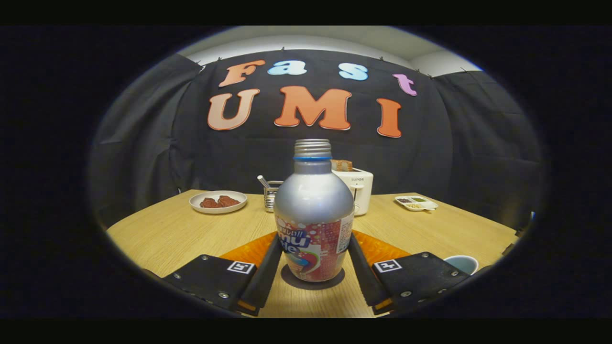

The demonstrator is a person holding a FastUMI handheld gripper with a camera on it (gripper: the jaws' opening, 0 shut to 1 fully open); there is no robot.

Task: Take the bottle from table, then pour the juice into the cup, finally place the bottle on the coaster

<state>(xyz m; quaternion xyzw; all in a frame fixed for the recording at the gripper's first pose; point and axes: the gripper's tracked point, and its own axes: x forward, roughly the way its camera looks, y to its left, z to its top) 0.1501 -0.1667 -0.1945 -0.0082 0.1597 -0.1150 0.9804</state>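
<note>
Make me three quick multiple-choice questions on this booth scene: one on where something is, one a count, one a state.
1. The bottle stands:
A. between the tool's fingers
B. beyond the toaster
C. inside the cup

2. White plates or dishes on the table:
A. none
B. two
C. five

3. The bottle's neck is:
A. capped
B. uncapped
C. corked

Answers:
1 A, a finger sits at each side of its label.
2 B, a round plate of food left of the bottle and a sectioned dish to the right.
3 B, bare threads show at the top.
</note>
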